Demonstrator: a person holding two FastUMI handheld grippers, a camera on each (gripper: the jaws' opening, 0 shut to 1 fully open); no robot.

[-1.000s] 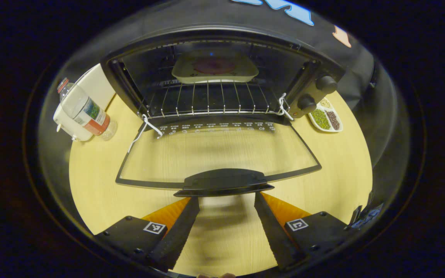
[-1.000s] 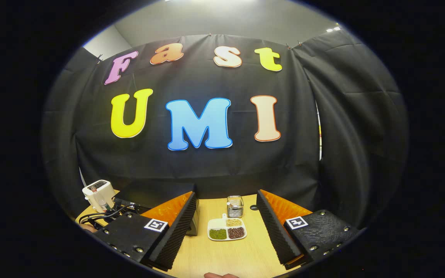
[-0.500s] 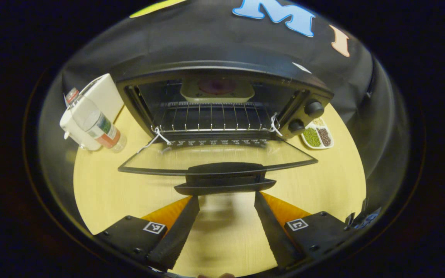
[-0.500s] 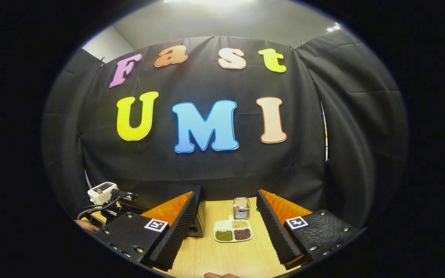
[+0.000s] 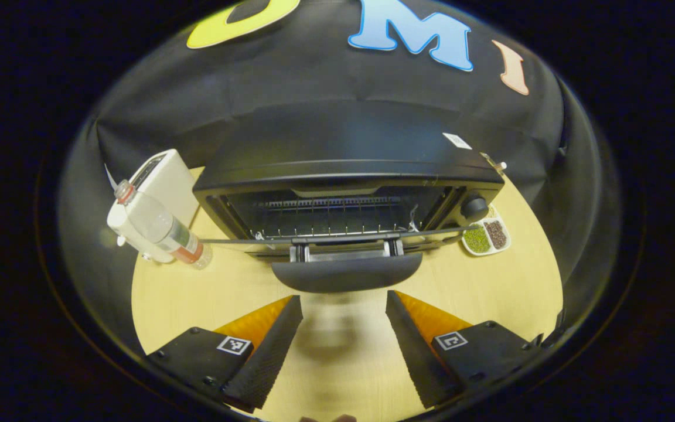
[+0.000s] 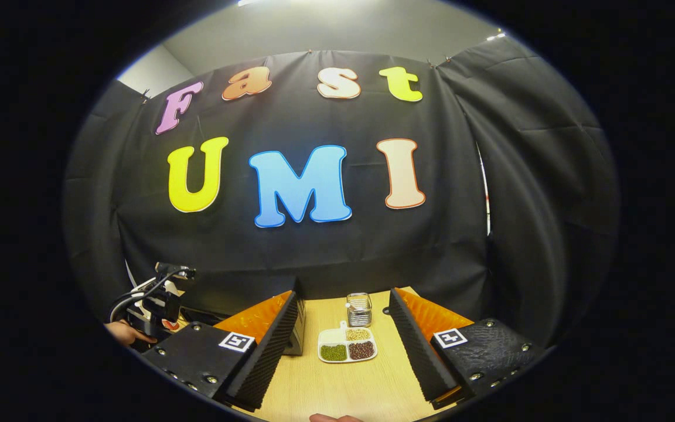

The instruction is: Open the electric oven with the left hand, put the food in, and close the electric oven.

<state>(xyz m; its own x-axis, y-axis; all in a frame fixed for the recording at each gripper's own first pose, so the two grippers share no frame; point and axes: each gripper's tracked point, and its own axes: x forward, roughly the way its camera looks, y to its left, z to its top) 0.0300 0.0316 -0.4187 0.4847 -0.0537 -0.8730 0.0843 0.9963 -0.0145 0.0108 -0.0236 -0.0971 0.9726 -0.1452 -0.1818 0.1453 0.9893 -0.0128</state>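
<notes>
The black electric oven [image 5: 349,146] stands on the wooden table [image 5: 197,299] with its door [image 5: 337,238] down, seen edge-on. The door's handle [image 5: 346,275] juts toward me under that edge. Inside, the wire rack [image 5: 331,215] shows, and a pale plate of food [image 5: 337,191] is just visible at the back under the top. My left gripper [image 5: 343,346] is open, its fingertips just short of the handle and apart from it. My right gripper [image 6: 343,351] is open and holds nothing, to the right of the oven's corner [image 6: 296,331]. The other gripper [image 6: 153,308] and a hand show at far left.
A water bottle [image 5: 159,225] leans against a white appliance [image 5: 164,184] left of the oven. A white divided dish of beans [image 5: 486,236] [image 6: 346,346] lies right of it, with a small jar [image 6: 359,309] behind.
My left gripper has drawn back and lower: the oven looks smaller, and the door, seen from above before, now shows edge-on. The right gripper has barely shifted.
</notes>
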